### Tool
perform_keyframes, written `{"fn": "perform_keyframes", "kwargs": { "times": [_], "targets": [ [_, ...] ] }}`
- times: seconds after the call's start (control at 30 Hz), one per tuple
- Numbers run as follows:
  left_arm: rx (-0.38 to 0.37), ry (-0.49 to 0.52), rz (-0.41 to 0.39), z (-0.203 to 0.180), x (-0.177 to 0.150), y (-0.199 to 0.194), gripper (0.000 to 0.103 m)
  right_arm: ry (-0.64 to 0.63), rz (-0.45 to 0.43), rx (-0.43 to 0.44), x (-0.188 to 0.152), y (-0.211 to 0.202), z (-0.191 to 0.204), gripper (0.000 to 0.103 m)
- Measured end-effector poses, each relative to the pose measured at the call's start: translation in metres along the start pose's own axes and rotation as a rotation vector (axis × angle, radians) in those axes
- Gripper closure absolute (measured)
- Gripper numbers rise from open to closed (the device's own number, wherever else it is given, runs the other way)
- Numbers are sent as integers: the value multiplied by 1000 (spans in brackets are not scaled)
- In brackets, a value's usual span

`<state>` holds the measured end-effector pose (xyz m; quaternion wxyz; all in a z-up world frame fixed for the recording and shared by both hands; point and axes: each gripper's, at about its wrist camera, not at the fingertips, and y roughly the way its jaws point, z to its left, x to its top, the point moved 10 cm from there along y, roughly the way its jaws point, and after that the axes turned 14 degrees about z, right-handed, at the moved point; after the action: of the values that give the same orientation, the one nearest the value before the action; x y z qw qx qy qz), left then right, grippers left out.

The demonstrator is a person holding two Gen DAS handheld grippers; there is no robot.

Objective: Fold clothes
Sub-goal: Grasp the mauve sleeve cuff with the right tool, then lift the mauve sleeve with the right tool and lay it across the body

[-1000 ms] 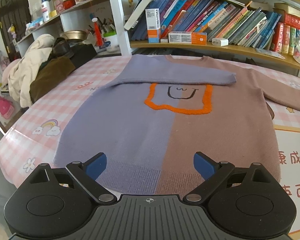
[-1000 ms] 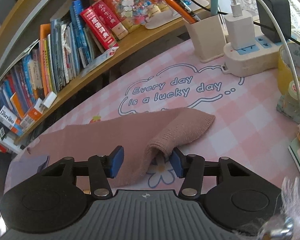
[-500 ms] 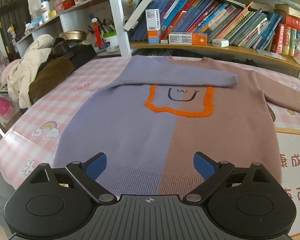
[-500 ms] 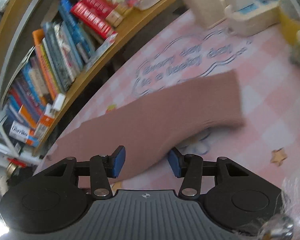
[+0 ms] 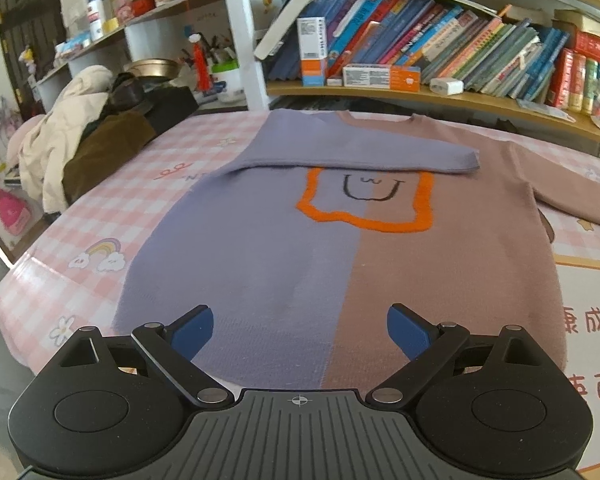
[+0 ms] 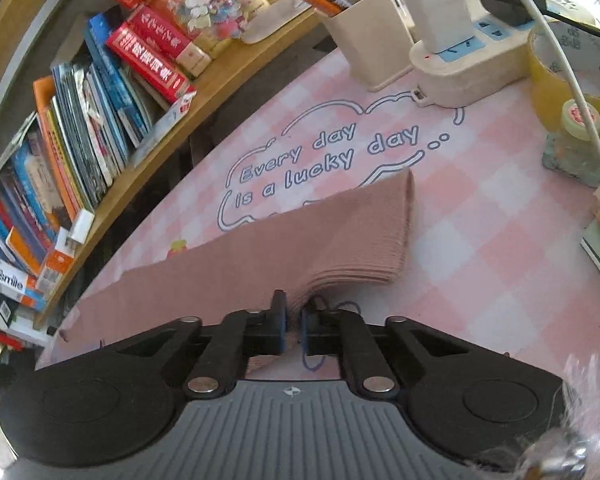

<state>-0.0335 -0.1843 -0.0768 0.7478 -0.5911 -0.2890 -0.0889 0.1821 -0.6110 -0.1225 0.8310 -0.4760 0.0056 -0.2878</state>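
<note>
Right wrist view: your right gripper [image 6: 294, 326] is clamped on the brown sleeve [image 6: 300, 240] near its cuff; the pinched cloth hides the pad faces. Your left gripper [image 5: 299, 330] is spread wide, holding nothing, with the sweater [image 5: 300, 240] hem between and ahead of its fingers, brown sleeve cut off at the frame edge.

Purple-and-brown sweater [image 5: 320, 248] flat, centred on surface; purple sleeve [image 5: 364, 152] folded across chest, brown sleeve [image 6: 284, 252] pinched, cuff raised.
</note>
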Motion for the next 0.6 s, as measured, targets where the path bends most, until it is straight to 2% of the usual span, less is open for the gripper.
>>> {"fn": "perform_keyframes", "kwargs": {
  "times": [0.1, 0.2, 0.47, 0.6],
  "targets": [
    [-8, 16, -2, -3, 0, 0, 7, -23, -2, -13, 1, -3, 2, 97],
    [-15, 13, 4, 0, -2, 3, 7, -74, -28, -2, 4, -15, 20, 97],
    [-62, 21, -18, 12, 4, 8, 7, -224, -87, 82, 3, -49, 106, 98],
    [-109, 55, -61, 23, 15, 8, 7, -263, -108, 118, -6, -53, 152, 98]
  ]
}}
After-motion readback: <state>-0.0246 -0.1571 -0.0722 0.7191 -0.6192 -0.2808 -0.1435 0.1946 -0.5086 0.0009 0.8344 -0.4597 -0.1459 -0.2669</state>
